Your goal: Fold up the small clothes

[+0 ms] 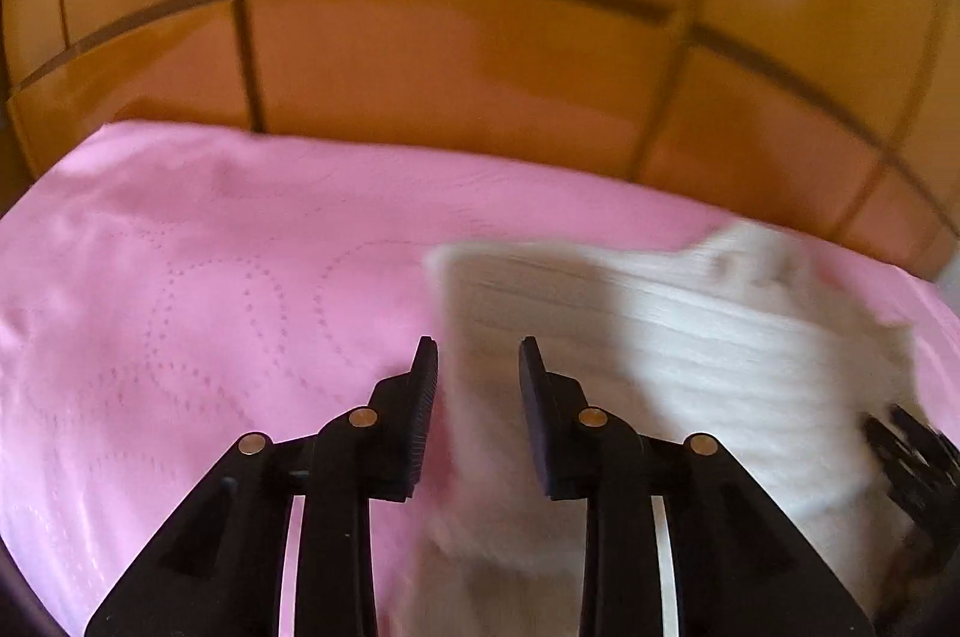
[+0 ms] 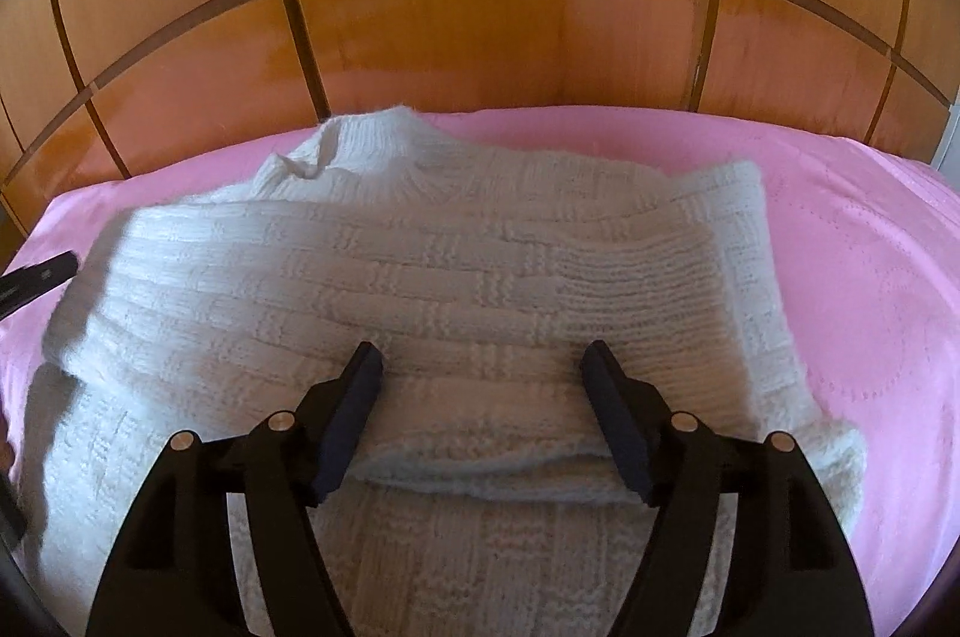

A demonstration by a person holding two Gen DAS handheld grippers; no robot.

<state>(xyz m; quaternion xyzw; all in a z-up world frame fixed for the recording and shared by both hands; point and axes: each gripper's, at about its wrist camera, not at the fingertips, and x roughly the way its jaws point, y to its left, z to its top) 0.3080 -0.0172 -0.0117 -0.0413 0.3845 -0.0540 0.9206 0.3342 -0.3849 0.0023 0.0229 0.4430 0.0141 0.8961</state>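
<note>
A white knitted sweater (image 2: pixel 420 277) lies partly folded on the pink bedspread (image 2: pixel 870 277), its collar toward the headboard and a folded edge near the front. My right gripper (image 2: pixel 482 361) is open just above that folded edge, holding nothing. My left gripper (image 1: pixel 478 355) is open over the sweater's left edge (image 1: pixel 660 337), which looks blurred. The left gripper's tip shows at the left edge of the right wrist view (image 2: pixel 42 274). The right gripper shows at the right edge of the left wrist view (image 1: pixel 912 457).
A wooden headboard (image 2: pixel 480 7) with dark inlaid lines stands right behind the bed. The pink bedspread (image 1: pixel 210 307) stretches left of the sweater, with stitched dotted patterns.
</note>
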